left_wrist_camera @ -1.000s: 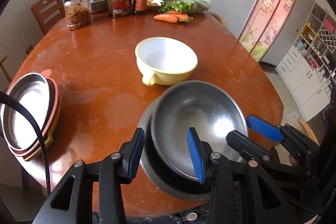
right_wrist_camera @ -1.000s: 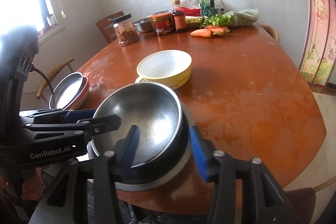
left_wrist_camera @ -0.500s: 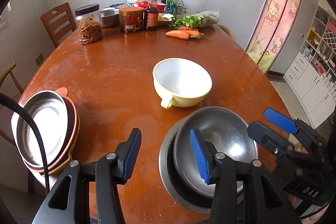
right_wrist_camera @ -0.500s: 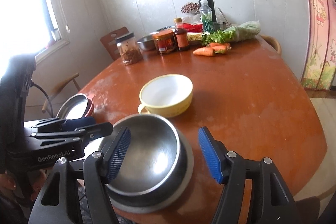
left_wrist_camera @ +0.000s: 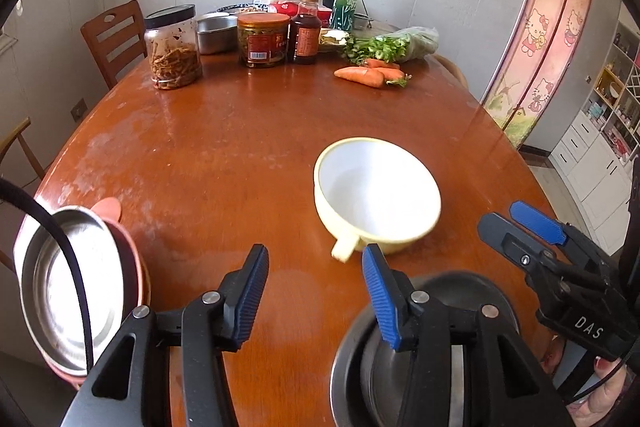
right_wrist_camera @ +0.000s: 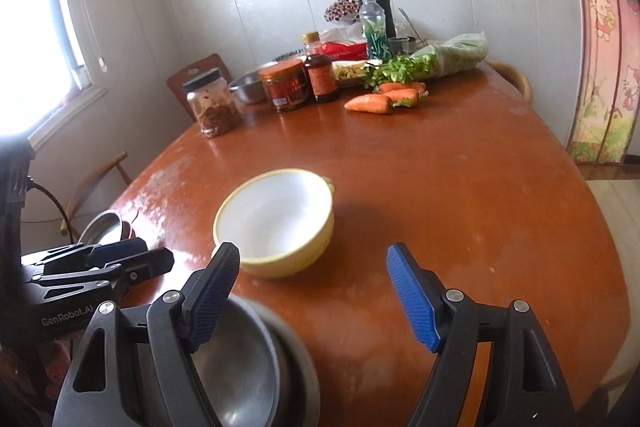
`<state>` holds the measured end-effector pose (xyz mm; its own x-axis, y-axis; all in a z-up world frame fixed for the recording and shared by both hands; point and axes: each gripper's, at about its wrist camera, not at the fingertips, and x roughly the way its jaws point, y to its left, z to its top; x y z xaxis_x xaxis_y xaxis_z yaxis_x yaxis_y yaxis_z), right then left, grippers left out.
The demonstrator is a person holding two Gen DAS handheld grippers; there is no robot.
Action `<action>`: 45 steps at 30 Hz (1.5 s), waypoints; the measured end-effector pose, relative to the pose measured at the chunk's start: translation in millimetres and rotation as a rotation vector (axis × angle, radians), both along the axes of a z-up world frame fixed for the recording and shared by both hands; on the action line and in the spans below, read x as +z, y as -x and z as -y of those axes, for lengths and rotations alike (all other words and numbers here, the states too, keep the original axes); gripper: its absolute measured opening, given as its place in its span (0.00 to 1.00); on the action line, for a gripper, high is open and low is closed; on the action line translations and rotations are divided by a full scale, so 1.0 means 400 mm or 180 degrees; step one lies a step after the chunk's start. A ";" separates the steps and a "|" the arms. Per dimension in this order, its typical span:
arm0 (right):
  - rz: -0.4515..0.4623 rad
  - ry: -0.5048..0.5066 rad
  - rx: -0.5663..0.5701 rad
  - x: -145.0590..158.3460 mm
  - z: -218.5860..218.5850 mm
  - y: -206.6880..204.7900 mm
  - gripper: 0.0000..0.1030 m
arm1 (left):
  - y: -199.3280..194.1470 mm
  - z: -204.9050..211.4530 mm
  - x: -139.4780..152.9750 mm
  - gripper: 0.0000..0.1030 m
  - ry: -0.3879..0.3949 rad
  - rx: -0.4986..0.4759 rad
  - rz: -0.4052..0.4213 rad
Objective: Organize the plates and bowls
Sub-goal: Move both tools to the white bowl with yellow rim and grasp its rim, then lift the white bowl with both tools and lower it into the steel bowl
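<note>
A yellow bowl (left_wrist_camera: 376, 195) (right_wrist_camera: 276, 219) with a white inside stands mid-table, just beyond both grippers. Two nested steel bowls (left_wrist_camera: 472, 291) (right_wrist_camera: 240, 367) sit at the near table edge, under my fingers. My left gripper (left_wrist_camera: 315, 259) (right_wrist_camera: 120, 259) is open over bare table, its right finger above the steel bowls' rim. The right gripper (right_wrist_camera: 313, 255) (left_wrist_camera: 532, 223) has its jaws opening wide, nothing between them, its left finger over the steel bowls. A steel plate (left_wrist_camera: 60, 287) (right_wrist_camera: 104, 227) tops a pink plate stack at the left edge.
Jars (left_wrist_camera: 174, 47), a sauce bottle (left_wrist_camera: 306, 31), a steel container (left_wrist_camera: 216, 33), carrots (left_wrist_camera: 360, 75) and greens (left_wrist_camera: 392, 45) crowd the far side of the brown table (left_wrist_camera: 224, 147). A wooden chair (left_wrist_camera: 114, 35) stands behind it. A hand (left_wrist_camera: 604, 379) holds the right gripper.
Both grippers have moved forward off the steel bowls towards the yellow bowl. The right jaws, which straddled the upper steel bowl, have spread wide and left it nested in the lower one.
</note>
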<state>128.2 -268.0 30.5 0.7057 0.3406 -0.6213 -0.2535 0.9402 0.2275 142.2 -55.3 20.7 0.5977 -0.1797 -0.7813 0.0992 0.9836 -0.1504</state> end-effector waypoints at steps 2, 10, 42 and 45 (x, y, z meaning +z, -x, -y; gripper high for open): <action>-0.0037 -0.0108 0.0003 -0.011 0.007 -0.024 0.78 | -0.022 0.003 -0.004 0.47 -0.0001 -0.0009 -0.0003; -0.0152 -0.0089 -0.0019 -0.034 0.012 -0.099 0.78 | -0.095 0.002 -0.027 0.48 -0.0016 -0.0009 -0.0055; -0.0235 -0.0081 0.0409 0.000 -0.054 -0.158 0.30 | -0.160 0.017 -0.021 0.35 0.0531 -0.0192 -0.0243; -0.0127 -0.0063 0.0411 0.036 -0.055 -0.134 0.30 | -0.121 0.021 0.026 0.35 0.0527 -0.0234 -0.0100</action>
